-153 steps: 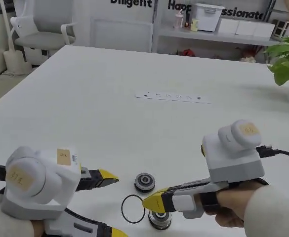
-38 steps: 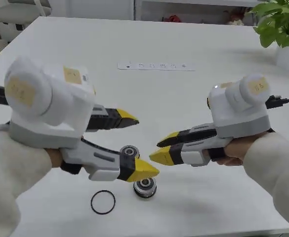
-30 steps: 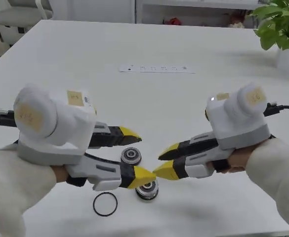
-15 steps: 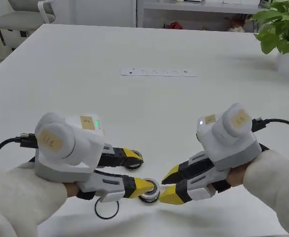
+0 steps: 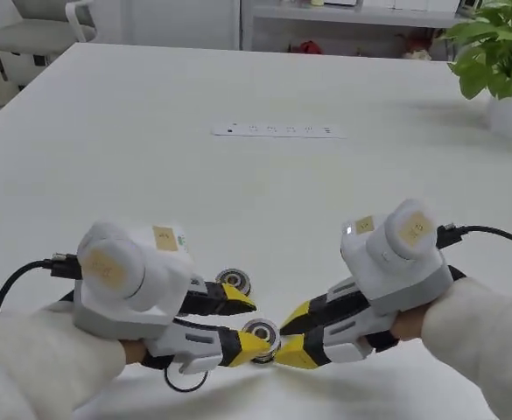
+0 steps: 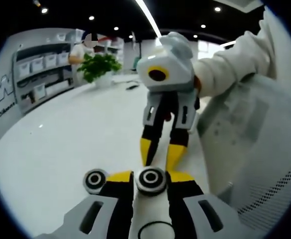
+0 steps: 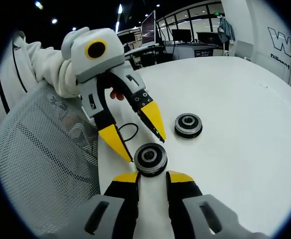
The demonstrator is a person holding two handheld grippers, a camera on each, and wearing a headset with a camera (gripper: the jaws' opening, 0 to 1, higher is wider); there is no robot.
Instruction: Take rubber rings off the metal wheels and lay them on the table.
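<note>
Jaws apart on left gripper [image 5: 252, 324] and right gripper [image 5: 287, 339]; metal wheel [image 5: 262, 332] at both tip pairs, unclamped. Risk: wheel skids away if one pries before other clamps; tips may clash.

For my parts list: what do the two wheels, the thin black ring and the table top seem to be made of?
Near wheel and far wheel: probably steel, since grey rings gleam on their faces. The dull black outer band may be rubber.
Ring: likely rubber; it is thin, matt black and lies flat.
Table top: white, smooth, slightly glossy. It could be laminate or painted board; I cannot tell which.
</note>
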